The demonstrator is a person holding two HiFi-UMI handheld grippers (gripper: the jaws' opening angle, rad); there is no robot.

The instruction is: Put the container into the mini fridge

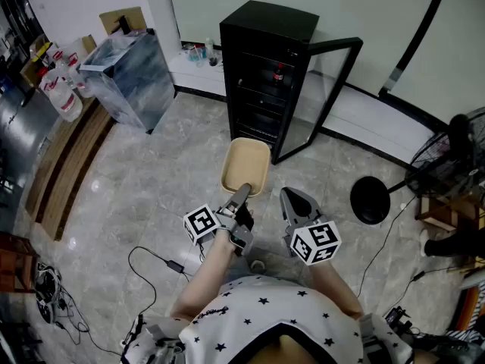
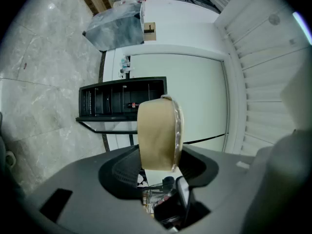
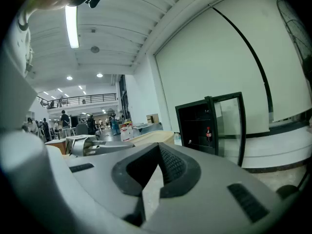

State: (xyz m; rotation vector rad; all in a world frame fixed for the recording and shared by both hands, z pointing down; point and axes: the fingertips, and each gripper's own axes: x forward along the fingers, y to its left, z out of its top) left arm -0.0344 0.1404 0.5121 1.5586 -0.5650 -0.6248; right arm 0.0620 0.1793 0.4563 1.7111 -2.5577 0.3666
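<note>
Two pads (image 2: 121, 173) of the left gripper (image 1: 244, 192) are clamped on the near short edge of the container (image 1: 246, 165). Grip is firm, with the jaws set fairly wide around the wall. The container is tan, shallow and rectangular with rounded corners. In the left gripper view it sits edge-on between the jaws, with a clear ridged rim on its right side. It is held off the floor (image 1: 151, 188), long axis pointing at the mini fridge (image 1: 265, 74), just in front of the opening. It is not inside.

Right gripper (image 1: 292, 197): jaws together, nothing between them. It is just right of the left gripper and not touching the container.

Fridge: black and upright, at the far edge of the floor against the white wall. The glass door (image 1: 327, 89) is swung open to the right. A dark bottle (image 1: 279, 73) with a red label stands on an upper shelf.

Further out:
- Blue-grey bin (image 1: 125, 74) near the far left corner of the floor.
- Round black base (image 1: 370, 200) at the right edge.
- Cable (image 1: 151, 260) lying at the near left.
</note>
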